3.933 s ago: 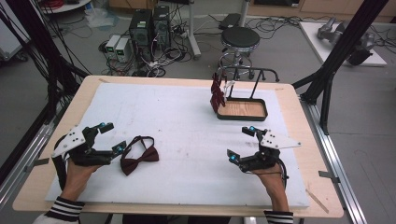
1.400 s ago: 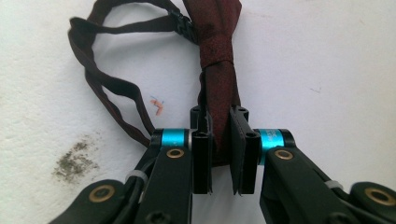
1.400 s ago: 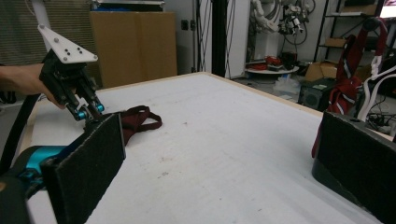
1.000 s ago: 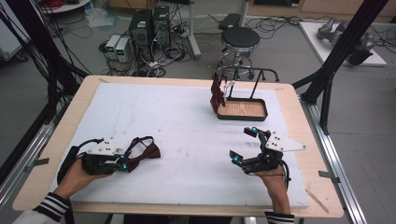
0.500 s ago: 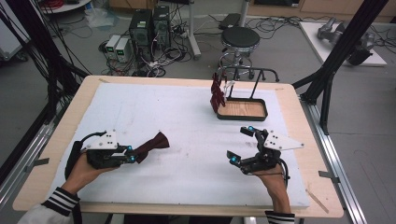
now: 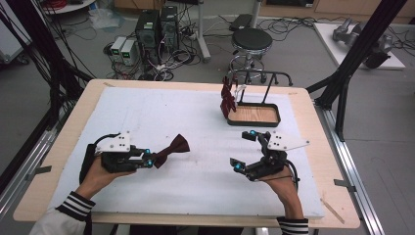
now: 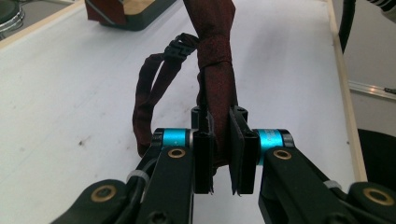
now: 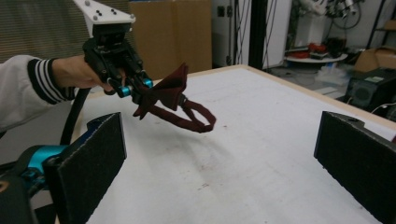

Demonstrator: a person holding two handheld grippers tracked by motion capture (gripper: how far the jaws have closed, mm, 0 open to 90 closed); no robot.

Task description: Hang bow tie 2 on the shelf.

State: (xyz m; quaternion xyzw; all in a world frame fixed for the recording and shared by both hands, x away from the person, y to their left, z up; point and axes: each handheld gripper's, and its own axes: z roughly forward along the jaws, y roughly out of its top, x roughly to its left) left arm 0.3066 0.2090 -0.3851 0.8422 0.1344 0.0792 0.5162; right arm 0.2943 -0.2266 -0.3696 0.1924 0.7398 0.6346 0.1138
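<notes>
Left gripper (image 6: 147,158) jaws clamp bow tie (image 6: 172,147) wing, lifting it off surface (image 6: 195,186); right gripper (image 6: 243,151) jaws open, ready.

A research lab or robotics workshop is indicated. A wooden table (image 6: 313,147) covered with a white mat (image 6: 195,127) is framed by black metal struts (image 6: 362,44) and aluminium rails (image 6: 352,171), as in a recording rig. On the grey floor behind it, desktop computer towers (image 6: 156,27) are set among tangled cables (image 6: 171,61), with small power units (image 6: 123,50) beside them and a round black stool (image 6: 252,41) nearby. In the right gripper view, cardboard boxes (image 8: 173,32), shelving with equipment (image 8: 322,28) and another computer case (image 8: 369,91) are seen along the walls.
</notes>
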